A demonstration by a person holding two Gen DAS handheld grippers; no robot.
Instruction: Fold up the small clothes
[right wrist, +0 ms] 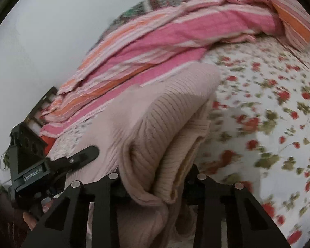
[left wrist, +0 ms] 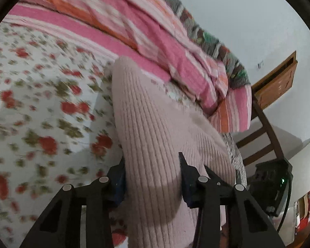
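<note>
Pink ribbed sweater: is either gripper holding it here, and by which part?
Both hold the pink ribbed sweater. The left gripper has a flat ribbed panel between its fingers; the right gripper clamps a bunched, folded edge.

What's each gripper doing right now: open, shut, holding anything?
Left gripper: shut on the pink sweater, fabric bunched between its fingers.
Right gripper: shut on the same sweater, gripping a folded bundle of it.
</note>
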